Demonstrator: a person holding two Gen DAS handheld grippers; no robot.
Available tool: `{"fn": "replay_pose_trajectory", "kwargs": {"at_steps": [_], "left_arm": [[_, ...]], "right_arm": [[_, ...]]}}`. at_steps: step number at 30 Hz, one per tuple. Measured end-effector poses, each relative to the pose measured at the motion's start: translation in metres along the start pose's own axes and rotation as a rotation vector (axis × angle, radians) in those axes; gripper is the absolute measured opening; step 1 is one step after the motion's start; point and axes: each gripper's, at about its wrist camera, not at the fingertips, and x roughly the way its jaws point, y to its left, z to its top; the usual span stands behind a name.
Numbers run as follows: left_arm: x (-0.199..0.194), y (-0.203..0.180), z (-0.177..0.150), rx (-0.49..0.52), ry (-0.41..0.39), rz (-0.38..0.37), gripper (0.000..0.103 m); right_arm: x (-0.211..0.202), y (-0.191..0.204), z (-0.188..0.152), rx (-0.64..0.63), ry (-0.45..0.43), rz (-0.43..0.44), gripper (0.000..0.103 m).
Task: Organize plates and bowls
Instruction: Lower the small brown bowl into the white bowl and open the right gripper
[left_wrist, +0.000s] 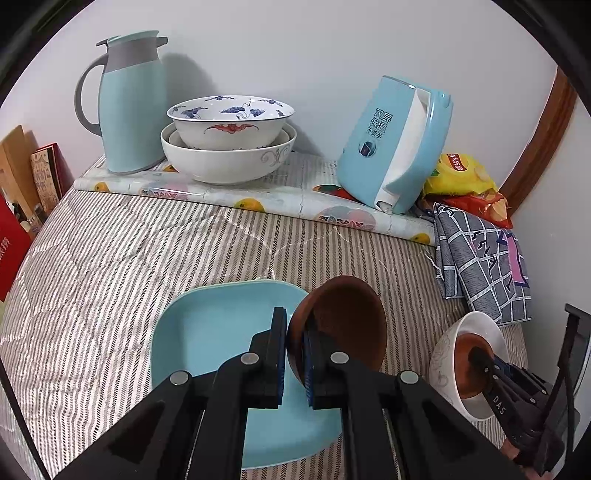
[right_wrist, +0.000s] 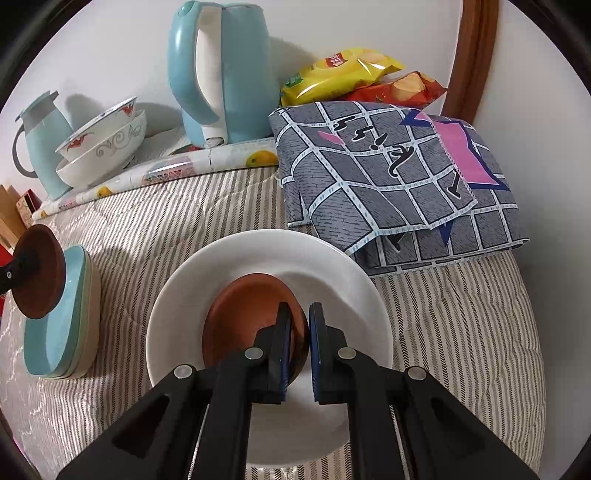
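Note:
My left gripper (left_wrist: 295, 334) is shut on the rim of a brown bowl (left_wrist: 347, 317), held tilted over a light blue square plate (left_wrist: 207, 332). In the right wrist view that bowl (right_wrist: 38, 273) hangs above the stacked blue plates (right_wrist: 62, 317). My right gripper (right_wrist: 300, 325) is shut on the rim of a second brown bowl (right_wrist: 243, 317) that sits inside a white bowl (right_wrist: 266, 258). The left wrist view shows the white bowl (left_wrist: 443, 354) at the lower right with the right gripper (left_wrist: 480, 363) in it.
Stacked white patterned bowls (left_wrist: 229, 136) stand at the back beside a blue thermos jug (left_wrist: 125, 107) and a blue kettle (left_wrist: 399, 147). A folded grey checked cloth (right_wrist: 391, 177) and snack bags (right_wrist: 343, 74) lie at the back right. Striped bedding (left_wrist: 147, 251) covers the surface.

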Motion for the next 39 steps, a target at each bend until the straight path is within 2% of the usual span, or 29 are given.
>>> {"fn": "replay_pose_trajectory", "kwargs": {"at_steps": [4,18,20,22,26,30,34,39], "left_arm": [[0.002,0.001,-0.001,0.000,0.006,-0.004,0.008],[0.001,0.002,-0.006,0.006,0.026,-0.013,0.008],[0.000,0.000,-0.007,0.009,0.028,-0.016,0.008],[-0.003,-0.001,-0.008,0.012,0.028,-0.014,0.008],[-0.008,-0.004,-0.010,0.019,0.024,-0.017,0.008],[-0.015,-0.011,-0.011,0.031,0.015,-0.026,0.008],[-0.023,-0.026,-0.013,0.051,0.009,-0.047,0.008],[-0.029,-0.048,-0.018,0.083,0.011,-0.079,0.008]], "right_arm": [[0.008,0.003,0.001,-0.030,0.030,-0.040,0.011],[0.013,0.007,-0.003,-0.071,0.056,-0.078,0.016],[0.012,0.008,-0.004,-0.082,0.058,-0.091,0.020],[0.008,0.006,-0.005,-0.070,0.053,-0.068,0.025],[0.002,0.005,-0.005,-0.059,0.041,-0.071,0.029],[-0.015,0.001,-0.006,-0.040,0.010,-0.041,0.029],[-0.045,-0.008,-0.009,-0.029,-0.060,-0.026,0.032],[-0.074,-0.030,-0.016,0.005,-0.120,-0.051,0.035]]}}
